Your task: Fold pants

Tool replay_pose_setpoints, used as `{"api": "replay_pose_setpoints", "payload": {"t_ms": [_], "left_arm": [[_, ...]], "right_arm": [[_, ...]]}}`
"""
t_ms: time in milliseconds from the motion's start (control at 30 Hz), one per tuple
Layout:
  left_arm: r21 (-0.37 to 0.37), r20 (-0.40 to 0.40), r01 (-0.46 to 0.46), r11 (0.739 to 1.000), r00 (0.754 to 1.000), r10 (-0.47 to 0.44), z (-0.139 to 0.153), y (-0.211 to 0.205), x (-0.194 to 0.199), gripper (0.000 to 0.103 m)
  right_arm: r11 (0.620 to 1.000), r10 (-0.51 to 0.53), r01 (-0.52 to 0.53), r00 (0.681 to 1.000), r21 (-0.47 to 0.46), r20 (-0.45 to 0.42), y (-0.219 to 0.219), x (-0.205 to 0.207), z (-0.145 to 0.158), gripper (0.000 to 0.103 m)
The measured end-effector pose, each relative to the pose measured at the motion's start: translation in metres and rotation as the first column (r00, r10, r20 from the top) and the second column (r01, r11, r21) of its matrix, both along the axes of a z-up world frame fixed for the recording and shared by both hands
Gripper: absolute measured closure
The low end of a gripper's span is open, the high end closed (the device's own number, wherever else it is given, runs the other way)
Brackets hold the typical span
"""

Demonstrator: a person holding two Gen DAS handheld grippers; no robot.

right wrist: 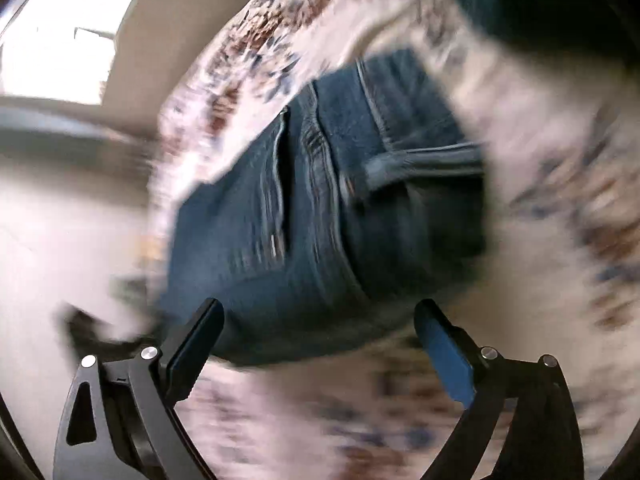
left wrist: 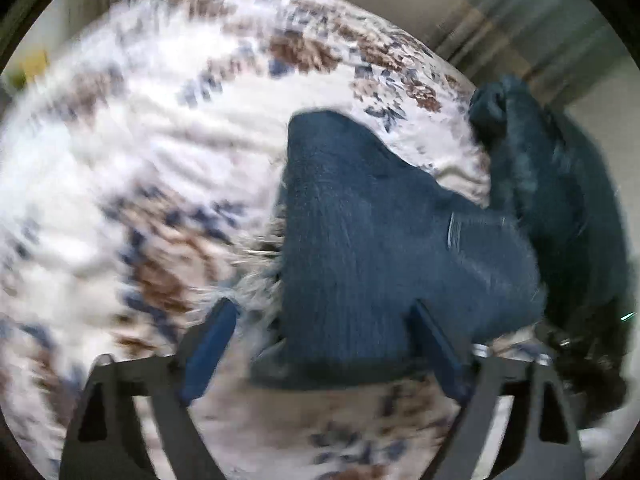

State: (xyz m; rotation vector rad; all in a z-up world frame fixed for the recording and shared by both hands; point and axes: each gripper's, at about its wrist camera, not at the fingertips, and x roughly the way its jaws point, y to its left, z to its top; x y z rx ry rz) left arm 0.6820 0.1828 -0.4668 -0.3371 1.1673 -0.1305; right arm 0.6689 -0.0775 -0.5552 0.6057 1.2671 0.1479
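Blue denim pants (left wrist: 360,240) lie on a floral white bedspread (left wrist: 140,152). In the left wrist view a leg end with a frayed hem lies between the fingers of my left gripper (left wrist: 324,316), which is open just above it. In the right wrist view the waist part of the pants (right wrist: 320,200), with fly and pocket seams, lies ahead of my right gripper (right wrist: 320,316), which is open with the denim edge between its fingers. Both views are motion-blurred.
A dark bunched cloth (left wrist: 560,200) lies at the right of the bed in the left wrist view. A curtain (left wrist: 520,20) hangs behind the bed. A bright window (right wrist: 52,40) and pale wall show at the left in the right wrist view.
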Motion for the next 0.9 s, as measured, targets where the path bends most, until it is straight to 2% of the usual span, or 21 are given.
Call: {"api": "replay_pose_setpoints", "payload": {"t_ms": [33, 67, 100, 133, 167, 200, 233, 267, 367, 400, 533, 700, 900], "left_arm": [[0.064, 0.014, 0.016, 0.998, 1.0, -0.017, 0.012, -0.008, -0.009, 0.012], [0.091, 0.017, 0.018, 0.996, 1.0, -0.02, 0.017, -0.008, -0.012, 0.012], [0.137, 0.016, 0.018, 0.99, 1.0, -0.02, 0.025, -0.013, -0.018, 0.012], [0.166, 0.015, 0.019, 0.986, 1.0, -0.022, 0.028, -0.014, -0.022, 0.012], [0.203, 0.023, 0.024, 0.979, 0.999, -0.029, 0.036, -0.02, -0.029, 0.012], [0.234, 0.024, 0.028, 0.972, 0.999, -0.034, 0.041, -0.024, -0.034, 0.012], [0.26, 0.021, 0.031, 0.965, 0.999, -0.037, 0.044, -0.027, -0.037, 0.012], [0.284, 0.023, 0.031, 0.958, 0.999, -0.039, 0.051, -0.032, -0.043, 0.012], [0.302, 0.03, 0.016, 0.953, 0.999, -0.026, 0.069, -0.035, -0.059, 0.012], [0.298, 0.034, 0.01, 0.955, 0.999, -0.021, 0.075, -0.036, -0.064, 0.012], [0.285, 0.064, -0.006, 0.958, 0.998, -0.012, 0.111, -0.044, -0.092, 0.012], [0.342, 0.136, -0.02, 0.939, 0.99, -0.029, 0.167, -0.06, -0.142, 0.012], [0.34, 0.205, -0.034, 0.94, 0.978, -0.039, 0.24, -0.069, -0.207, 0.012]], "right_arm": [[0.992, 0.023, -0.021, 1.0, -0.126, 0.018, 0.007, -0.007, 0.015, 0.005], [0.977, 0.035, -0.028, 0.999, -0.214, 0.027, 0.005, -0.004, 0.03, 0.005], [0.956, 0.044, -0.032, 0.998, -0.292, 0.036, 0.0, -0.004, 0.055, 0.005], [0.926, 0.056, -0.034, 0.997, -0.376, 0.047, 0.006, -0.009, 0.068, 0.004], [0.901, 0.059, -0.031, 0.997, -0.434, 0.053, 0.011, 0.013, 0.084, 0.004], [0.877, 0.066, -0.027, 0.996, -0.48, 0.065, 0.029, 0.014, 0.095, 0.003], [0.859, 0.072, -0.02, 0.994, -0.512, 0.082, 0.042, 0.03, 0.124, 0.003], [0.842, 0.078, -0.014, 0.992, -0.539, 0.095, 0.045, 0.035, 0.141, 0.003], [0.837, 0.076, -0.003, 0.991, -0.548, 0.111, 0.046, 0.014, 0.172, 0.003], [0.839, 0.074, -0.001, 0.991, -0.544, 0.114, 0.05, 0.006, 0.195, 0.003], [0.843, 0.084, 0.009, 0.986, -0.538, 0.147, 0.044, -0.03, 0.251, 0.003], [0.846, 0.091, 0.031, 0.975, -0.532, 0.202, 0.036, -0.081, 0.314, 0.003], [0.84, 0.12, 0.046, 0.956, -0.541, 0.269, 0.031, -0.154, 0.4, 0.003]]}}
